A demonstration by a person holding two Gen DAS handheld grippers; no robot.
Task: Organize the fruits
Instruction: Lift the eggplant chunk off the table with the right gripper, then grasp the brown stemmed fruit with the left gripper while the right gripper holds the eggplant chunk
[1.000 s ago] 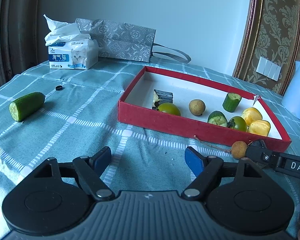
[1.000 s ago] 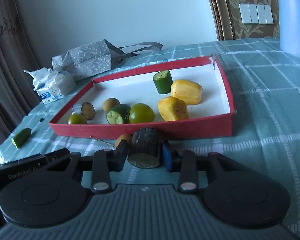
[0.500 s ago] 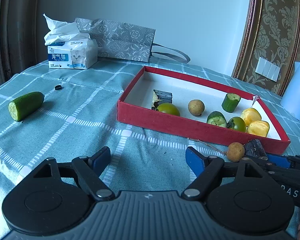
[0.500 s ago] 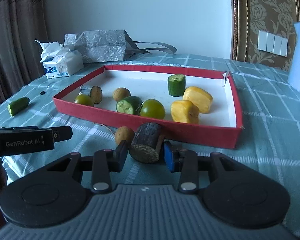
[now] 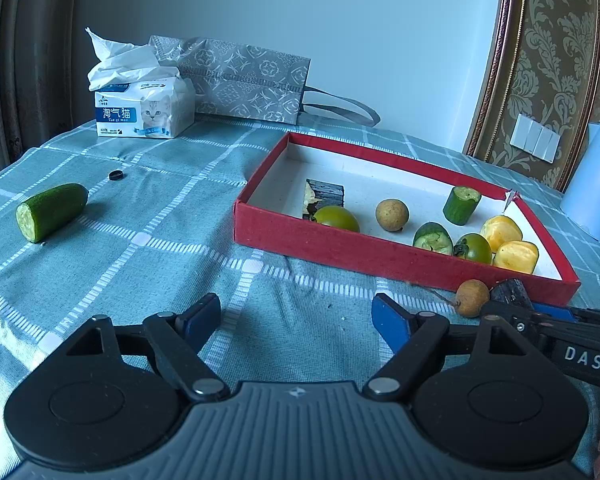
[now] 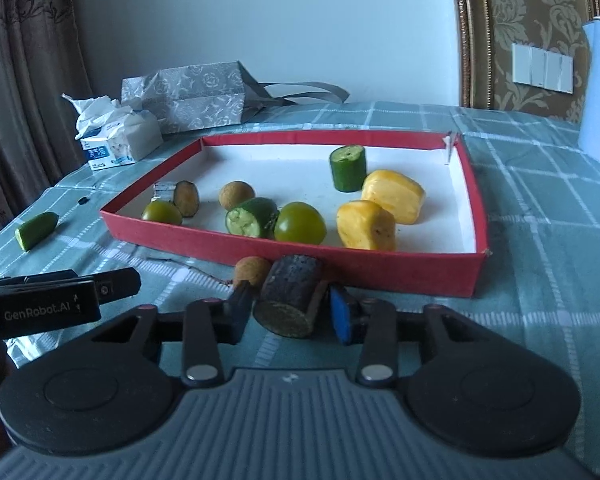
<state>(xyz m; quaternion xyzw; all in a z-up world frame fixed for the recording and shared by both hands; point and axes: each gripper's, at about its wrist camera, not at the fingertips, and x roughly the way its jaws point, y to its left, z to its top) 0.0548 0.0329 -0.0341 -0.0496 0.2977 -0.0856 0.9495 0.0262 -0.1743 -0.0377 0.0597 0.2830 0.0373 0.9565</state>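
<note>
Grip check: we see the right gripper (image 6: 289, 312) with jaws flanking a dark bark-skinned chunk (image 6: 292, 300) just outside the red tray's (image 6: 380, 270) near wall; contact uncertain, presumably staged for lifting in. Left gripper (image 5: 296, 316) gapes wide, empty. Outside tray: one longan (image 6: 252, 271), one cucumber half (image 5: 51, 211). Inside tray: two yellow pieces, two green tomatoes, two cucumber pieces, one longan, one dark chunk.

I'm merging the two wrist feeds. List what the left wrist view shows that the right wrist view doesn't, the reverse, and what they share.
Only the left wrist view: the left gripper, jaws wide apart with nothing between them.

Only the right wrist view: the cut face of the dark bark-skinned piece between the right gripper fingers, plus the box's right wall.

Both: the red box holding fruit, the longan outside its front wall, the cucumber half on the cloth, and the tissue pack.
</note>
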